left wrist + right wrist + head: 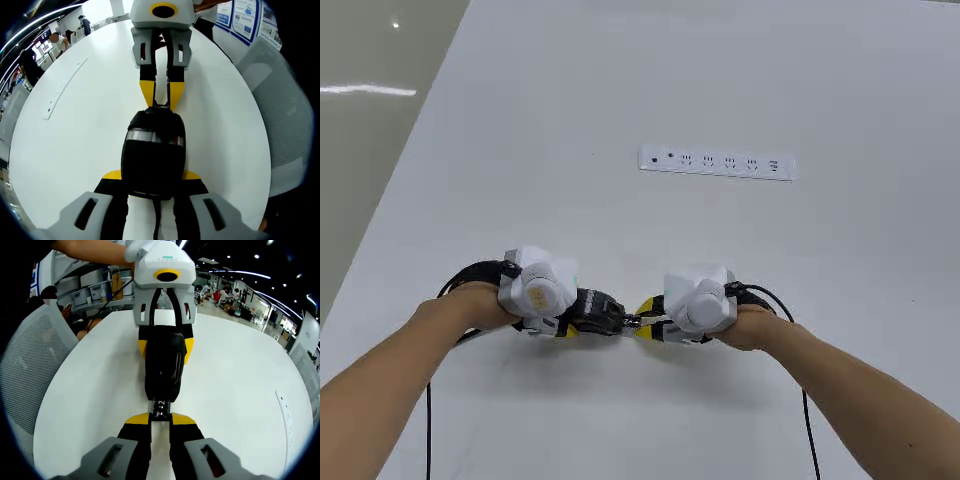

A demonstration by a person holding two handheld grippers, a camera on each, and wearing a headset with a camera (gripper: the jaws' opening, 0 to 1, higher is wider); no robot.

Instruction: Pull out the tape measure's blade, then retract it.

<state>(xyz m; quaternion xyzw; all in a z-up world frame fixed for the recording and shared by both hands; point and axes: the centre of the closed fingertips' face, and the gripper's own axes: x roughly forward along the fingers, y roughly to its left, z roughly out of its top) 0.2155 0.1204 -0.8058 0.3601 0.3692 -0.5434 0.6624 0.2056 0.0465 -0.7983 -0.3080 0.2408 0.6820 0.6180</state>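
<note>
– White table (620, 80) all round, bare apart from a power strip (717, 162) on the far side. So what are the claws doing?
– The left gripper (152, 176) is pressed onto the black tape measure (154, 145), one yellow pad on each flank of the case. The right gripper (160, 420) faces it nose to nose, its jaws pinched together on the tip of the blade (160, 407).
– Where does the tape measure sit?
– Near the near edge of the table, about the middle, between the two grippers. It is either just above the surface or resting on it; I cannot tell which.
– How much blade is out?
– Hardly any. A short stub shows between the case mouth and the right jaws, and the two grippers are almost touching. I judge that the grip is set and the pull-out barely begun, so the whole draw and the retraction are left.
– And the hands?
– The left hand (480, 305) comes in from the left and the right hand (750, 325) from the right, with the forearms angled in from the near corners. Both grippers are level and in one line along the blade. Black cables (428, 420) trail behind them towards the near edge.
</note>
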